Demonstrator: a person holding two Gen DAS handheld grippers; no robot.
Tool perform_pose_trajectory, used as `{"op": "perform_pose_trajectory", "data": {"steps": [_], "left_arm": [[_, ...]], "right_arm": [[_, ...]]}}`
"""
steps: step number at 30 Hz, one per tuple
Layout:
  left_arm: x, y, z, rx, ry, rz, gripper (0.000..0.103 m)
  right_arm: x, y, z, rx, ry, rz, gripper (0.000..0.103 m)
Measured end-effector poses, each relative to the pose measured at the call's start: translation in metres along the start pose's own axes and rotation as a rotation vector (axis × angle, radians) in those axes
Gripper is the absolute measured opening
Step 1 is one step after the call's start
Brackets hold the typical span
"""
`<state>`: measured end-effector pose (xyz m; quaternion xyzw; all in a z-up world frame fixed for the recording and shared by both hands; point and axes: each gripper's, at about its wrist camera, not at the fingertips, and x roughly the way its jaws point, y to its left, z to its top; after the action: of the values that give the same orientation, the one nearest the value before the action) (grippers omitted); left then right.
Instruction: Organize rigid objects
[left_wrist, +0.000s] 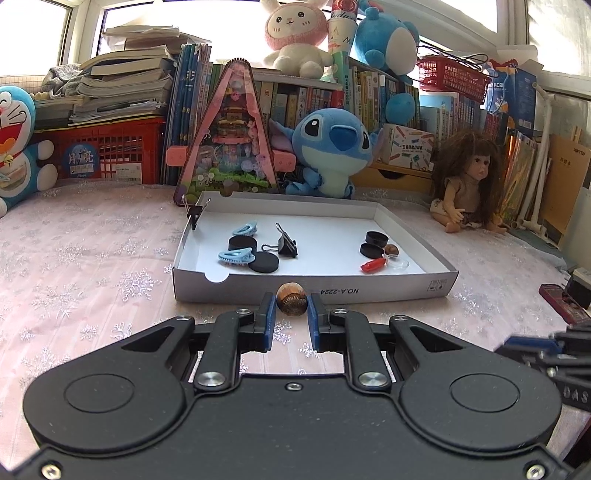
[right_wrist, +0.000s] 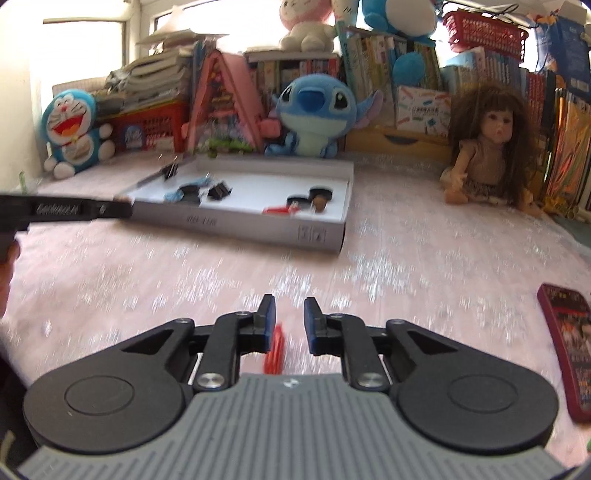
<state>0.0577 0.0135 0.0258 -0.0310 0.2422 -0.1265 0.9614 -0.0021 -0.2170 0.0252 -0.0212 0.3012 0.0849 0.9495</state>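
Left wrist view shows sharp white tray (left_wrist: 406, 286) with clips and black discs, right wrist view blurred, pink snowflake tablecloth (left_wrist: 92, 258), plush toys and books behind, left gripper (left_wrist: 291, 306) clamped on brown shell (left_wrist: 291, 298) just before tray wall, right gripper (right_wrist: 290, 314) parted over red clip (right_wrist: 275, 349), not gripping

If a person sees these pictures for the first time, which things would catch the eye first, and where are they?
Probably the left gripper, shut on a brown shell just in front of the white box lid that holds clips and black discs. Behind the lid sits a big blue plush toy, with a long-haired doll to its right. In the right wrist view, a blurred red thing lies between the open fingers of the right gripper.
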Motion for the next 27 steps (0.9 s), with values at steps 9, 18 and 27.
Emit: {"op": "perform_pose_trajectory", "data": {"steps": [9,18,27], "left_arm": [[0.003,-0.004,-0.008,-0.003,0.022,-0.008,0.017],[0.001,-0.009,-0.012,0.015,0.028,-0.014,0.017],[0.002,-0.006,-0.015,0.008,0.039,-0.003,0.017]], "right_arm": [[-0.009,0.020,-0.016,-0.103,0.080,0.064,0.030],[-0.008,0.027,-0.008,-0.115,0.043,0.152,0.035],[-0.017,0.010,-0.005,-0.315,0.045,0.126,0.056]]}}
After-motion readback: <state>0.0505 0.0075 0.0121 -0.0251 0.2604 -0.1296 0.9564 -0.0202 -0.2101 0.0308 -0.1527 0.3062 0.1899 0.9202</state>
